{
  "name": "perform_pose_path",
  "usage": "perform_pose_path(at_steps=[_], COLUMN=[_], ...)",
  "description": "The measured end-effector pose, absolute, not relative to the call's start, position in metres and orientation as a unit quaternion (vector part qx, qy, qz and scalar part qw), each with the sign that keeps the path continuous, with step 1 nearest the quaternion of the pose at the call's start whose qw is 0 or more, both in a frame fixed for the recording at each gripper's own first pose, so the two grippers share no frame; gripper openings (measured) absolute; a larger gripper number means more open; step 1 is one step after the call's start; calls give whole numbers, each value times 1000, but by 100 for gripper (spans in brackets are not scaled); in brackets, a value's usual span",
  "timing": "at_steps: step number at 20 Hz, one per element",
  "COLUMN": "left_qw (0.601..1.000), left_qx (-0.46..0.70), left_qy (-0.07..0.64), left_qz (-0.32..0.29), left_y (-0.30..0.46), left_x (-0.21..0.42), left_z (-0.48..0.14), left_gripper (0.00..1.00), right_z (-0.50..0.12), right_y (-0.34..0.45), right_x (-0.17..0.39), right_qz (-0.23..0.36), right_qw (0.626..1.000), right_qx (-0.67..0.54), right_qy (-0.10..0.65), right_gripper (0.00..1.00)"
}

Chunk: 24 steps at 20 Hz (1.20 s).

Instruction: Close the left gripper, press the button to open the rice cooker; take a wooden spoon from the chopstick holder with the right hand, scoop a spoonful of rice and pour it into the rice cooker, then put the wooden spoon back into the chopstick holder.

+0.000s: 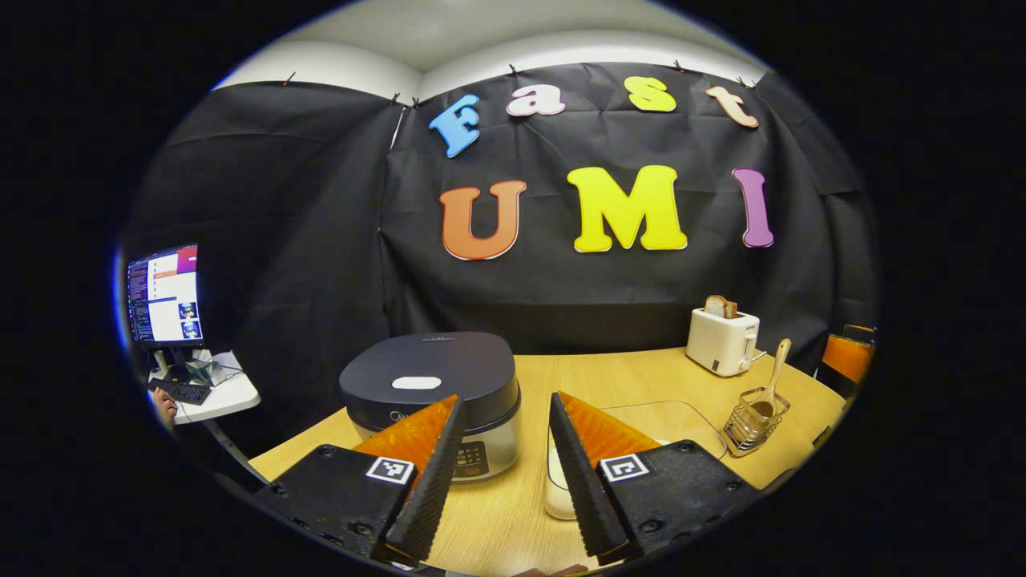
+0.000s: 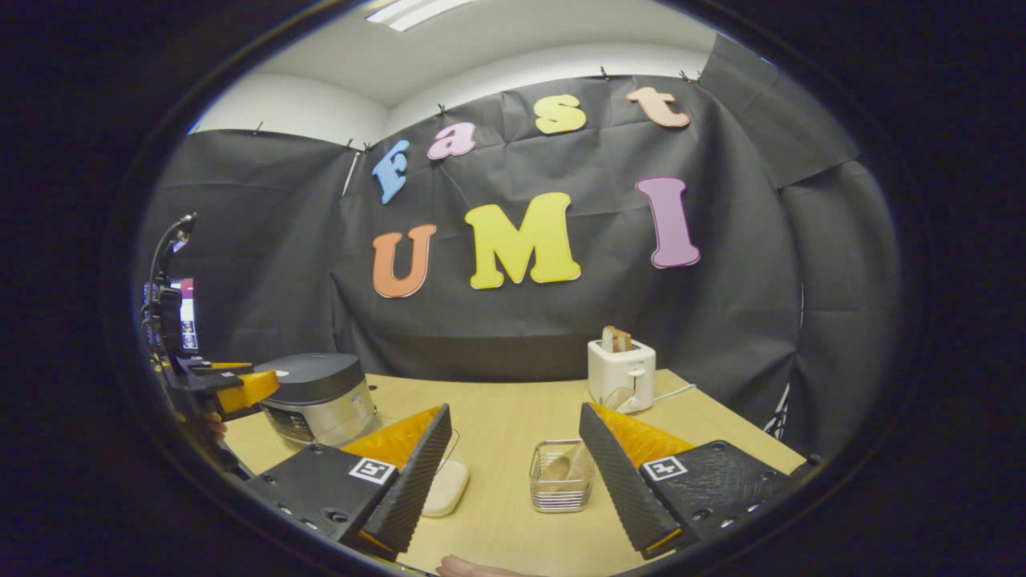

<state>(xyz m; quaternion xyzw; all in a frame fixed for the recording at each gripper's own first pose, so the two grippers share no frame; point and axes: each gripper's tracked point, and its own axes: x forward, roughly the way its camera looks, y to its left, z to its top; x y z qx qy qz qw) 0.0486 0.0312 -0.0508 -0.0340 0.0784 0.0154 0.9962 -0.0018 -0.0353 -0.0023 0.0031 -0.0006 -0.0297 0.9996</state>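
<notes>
Rice cooker (image 1: pixel 430 390), lid down, sits on the wooden table (image 1: pixel 513 513) at ten o'clock from the left gripper (image 1: pixel 505 417), whose fingers stand apart. Wooden spoon (image 1: pixel 773 377) stands in the chopstick holder (image 2: pixel 561 475), just ahead of the right gripper (image 2: pixel 513 429), likewise spread. A toaster (image 2: pixel 621 374) stands at one o'clock before black cloth.

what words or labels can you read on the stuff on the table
None can be read.
rice cooker: a mark on the front rim and a control panel, both too small to read.
toaster: no text visible.
chopstick holder: no text visible.
</notes>
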Motion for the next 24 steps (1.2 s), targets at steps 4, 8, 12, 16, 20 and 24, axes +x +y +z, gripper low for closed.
perform_pose_path(at_steps=[4, 8, 12, 16, 20, 24], left_qw=[994, 987, 979, 973, 971, 969], left_qx=[-31, -64, -52, -54, -61, -53], left_qy=[104, 143, 195, 222, 229, 238], left_qz=[30, 25, 25, 39, 39, 33], left_y=[58, 76, 92, 106, 106, 104], left_x=[73, 99, 115, 127, 132, 131], left_z=[-51, -54, -70, -79, -81, -86], left_gripper=[48, 10, 2, 3, 3, 3], right_z=[2, 8, 14, 19, 20, 22], right_y=[-41, -46, -60, -64, -68, -68], right_x=[-4, -8, -13, -17, -19, -21], right_qz=[-33, -34, -54, -53, -57, -58], right_qw=[999, 999, 998, 998, 998, 997], right_qx=[12, 19, 30, 39, 37, 36], right_qy=[-2, -10, -13, -17, -17, -20], right_gripper=[96, 96, 95, 95, 95, 96])
